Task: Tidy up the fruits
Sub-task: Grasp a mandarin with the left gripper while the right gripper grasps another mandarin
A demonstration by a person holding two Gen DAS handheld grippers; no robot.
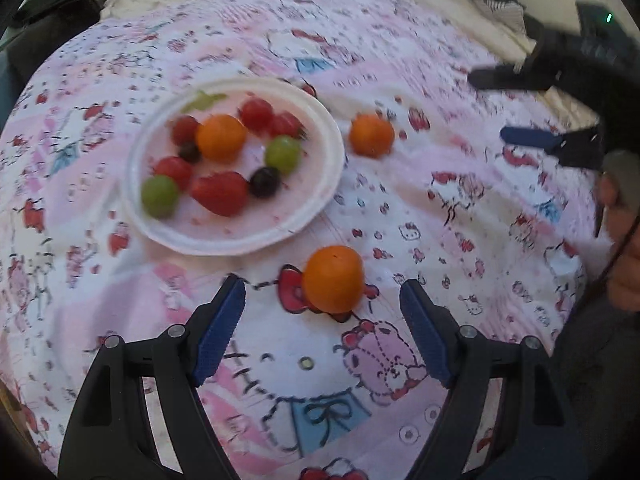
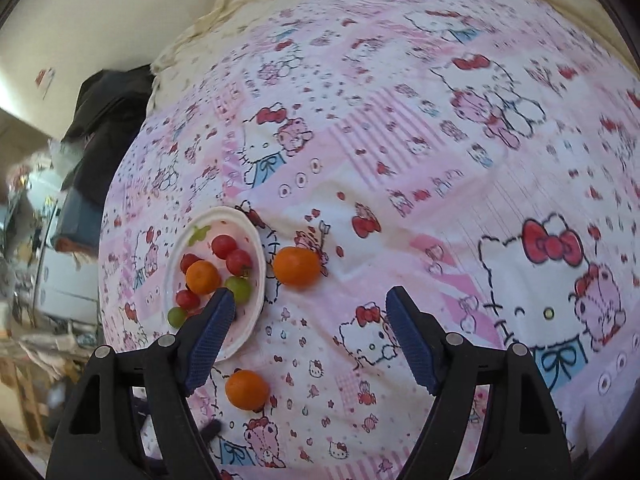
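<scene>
A white plate (image 1: 240, 246) (image 2: 260, 256) on the pink cartoon-print cloth holds an orange (image 1: 221, 138) (image 2: 203, 277), red strawberries and tomatoes, green grapes and dark berries. Two more oranges lie on the cloth. One sits right of the plate (image 1: 371, 135) (image 2: 297, 266). The other (image 1: 333, 278) (image 2: 247, 390) lies just ahead of my left gripper (image 1: 322, 286), in line with the gap between its open fingers, untouched. My right gripper (image 2: 311, 294) (image 1: 488, 106) is open and empty, hovering beside the plate's near edge with the orange right of the plate beyond its tips.
A person's hand (image 1: 624, 240) holds the right gripper at the right edge. Dark bags or clothes (image 1: 52, 12) (image 2: 108, 128) lie off the cloth's far left. Cluttered floor shows beyond the bed's left edge (image 2: 36, 280). A cream blanket (image 2: 208, 12) borders the far side.
</scene>
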